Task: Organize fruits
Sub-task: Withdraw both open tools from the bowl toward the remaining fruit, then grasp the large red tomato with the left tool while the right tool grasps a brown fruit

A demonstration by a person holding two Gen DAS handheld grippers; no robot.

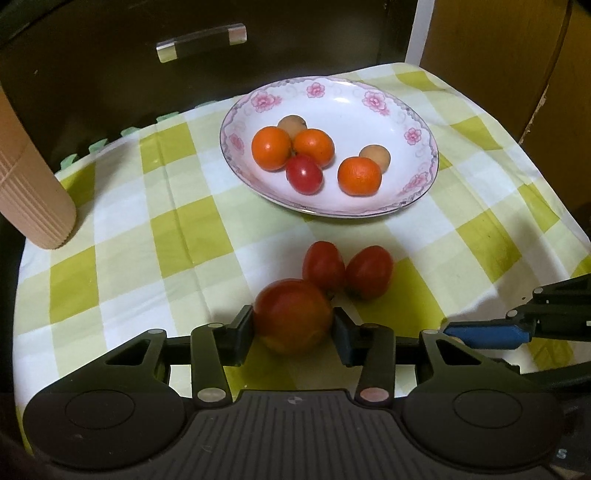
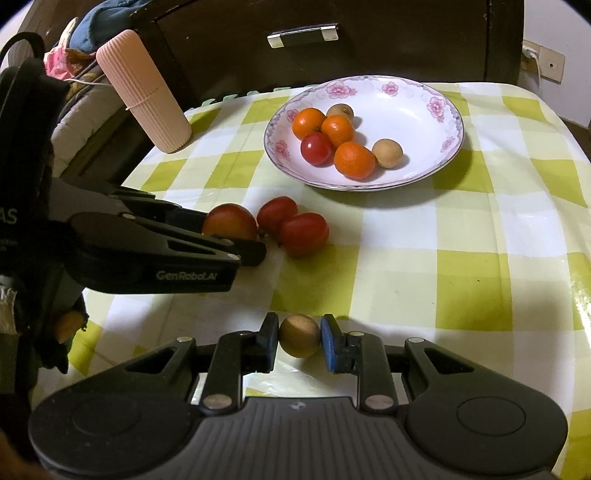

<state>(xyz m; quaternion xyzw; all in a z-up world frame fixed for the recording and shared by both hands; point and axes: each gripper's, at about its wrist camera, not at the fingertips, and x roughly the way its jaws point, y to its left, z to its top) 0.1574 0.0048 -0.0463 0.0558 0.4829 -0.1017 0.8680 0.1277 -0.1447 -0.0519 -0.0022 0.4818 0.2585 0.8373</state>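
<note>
left wrist view: left gripper [image 1: 293, 325] jaws clamped on upright large tomato [image 1: 291, 314]; right gripper [image 2: 299, 338] jaws pinching round brown fruit [image 2: 299, 334]

I see a ribbed pink tumbler [image 2: 144, 92] on the table's checked cloth [image 2: 461, 266], a dark drawer with a metal handle [image 2: 303, 35] behind, and bundled clothes [image 2: 81, 33] far left.

Two red oval tomatoes [image 1: 347, 271] lying between the grippers and the white flowered plate [image 1: 417, 110], ribbed pink cylinder [image 2: 144, 92] standing at far left, bare checked green tablecloth [image 2: 480, 240] on right side
</note>
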